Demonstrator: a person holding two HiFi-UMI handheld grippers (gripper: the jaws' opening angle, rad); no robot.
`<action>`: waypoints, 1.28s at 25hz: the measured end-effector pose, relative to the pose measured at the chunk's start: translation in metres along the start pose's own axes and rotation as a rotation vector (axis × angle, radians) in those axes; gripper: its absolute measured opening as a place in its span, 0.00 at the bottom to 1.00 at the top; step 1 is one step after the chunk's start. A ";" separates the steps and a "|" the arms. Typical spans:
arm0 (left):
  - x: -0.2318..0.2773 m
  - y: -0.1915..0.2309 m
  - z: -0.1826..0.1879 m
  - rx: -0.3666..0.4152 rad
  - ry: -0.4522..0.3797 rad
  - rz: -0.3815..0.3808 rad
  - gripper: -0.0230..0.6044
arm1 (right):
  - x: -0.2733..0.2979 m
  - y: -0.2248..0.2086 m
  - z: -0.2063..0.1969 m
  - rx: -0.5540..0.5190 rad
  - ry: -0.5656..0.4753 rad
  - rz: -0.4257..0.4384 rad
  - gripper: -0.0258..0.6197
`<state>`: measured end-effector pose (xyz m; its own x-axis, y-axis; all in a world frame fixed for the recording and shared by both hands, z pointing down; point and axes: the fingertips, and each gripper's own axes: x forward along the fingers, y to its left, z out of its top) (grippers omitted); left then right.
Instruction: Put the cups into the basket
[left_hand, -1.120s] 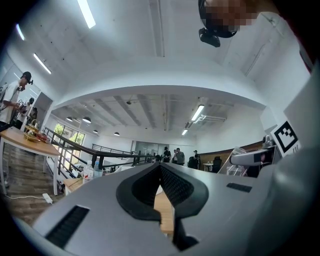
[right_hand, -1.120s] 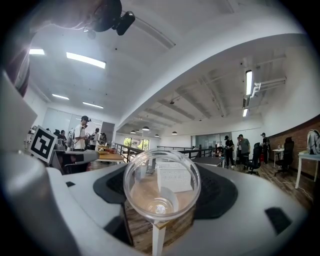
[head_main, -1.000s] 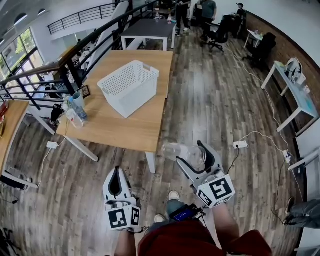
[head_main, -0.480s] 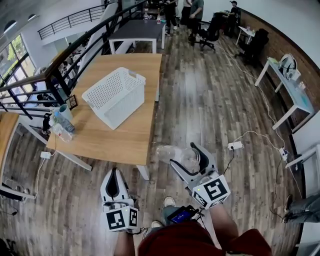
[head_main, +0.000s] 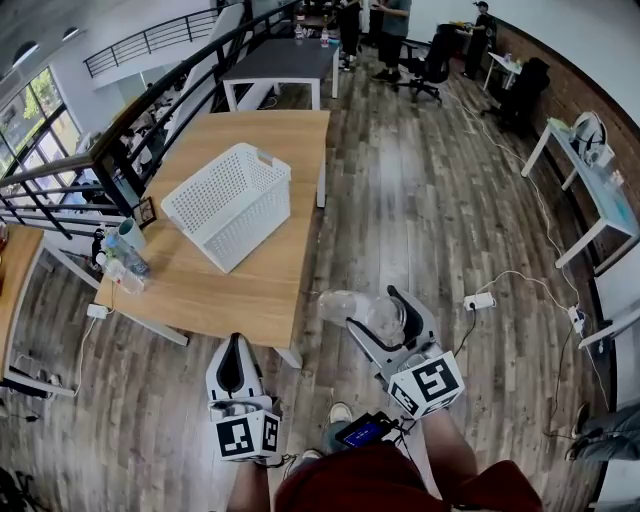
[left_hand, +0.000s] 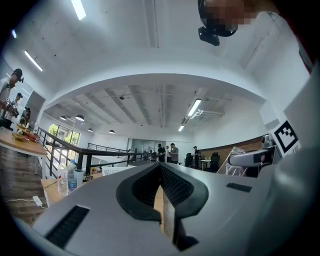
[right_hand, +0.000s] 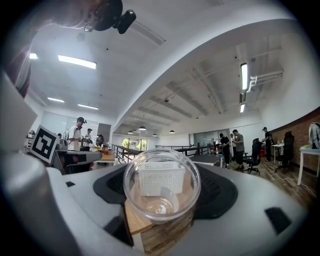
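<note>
Clear plastic cup (head_main: 345, 304) lies on its side, long axis level, base aimed at upper left of head view. It's gripped across the body by right gripper (head_main: 374, 310), jaws wide, pressing on cup walls. White perforated basket (head_main: 228, 200) sits up-left of cup on wooden surface (head_main: 250, 290), well apart, opening up. Right hand is nearer and loaded. Left gripper (head_main: 235, 342), lower centre-left: jaws together, nothing btwn them.

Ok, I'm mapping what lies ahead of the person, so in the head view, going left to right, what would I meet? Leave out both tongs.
water bottle → white basket → clear cup → power strip
</note>
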<state>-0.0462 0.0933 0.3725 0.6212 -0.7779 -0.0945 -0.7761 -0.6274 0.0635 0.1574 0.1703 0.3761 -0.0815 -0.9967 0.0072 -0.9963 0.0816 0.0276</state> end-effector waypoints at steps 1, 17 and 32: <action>0.003 -0.001 0.001 0.005 0.000 0.007 0.04 | 0.003 -0.003 0.000 0.005 -0.004 0.008 0.60; 0.023 0.000 0.008 0.047 -0.003 0.156 0.04 | 0.049 -0.031 0.000 0.060 -0.045 0.151 0.60; 0.029 0.007 0.007 0.056 -0.004 0.177 0.04 | 0.064 -0.041 0.002 0.075 -0.062 0.154 0.60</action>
<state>-0.0342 0.0663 0.3632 0.4744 -0.8756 -0.0906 -0.8780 -0.4781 0.0239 0.1931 0.1035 0.3736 -0.2330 -0.9708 -0.0565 -0.9709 0.2355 -0.0432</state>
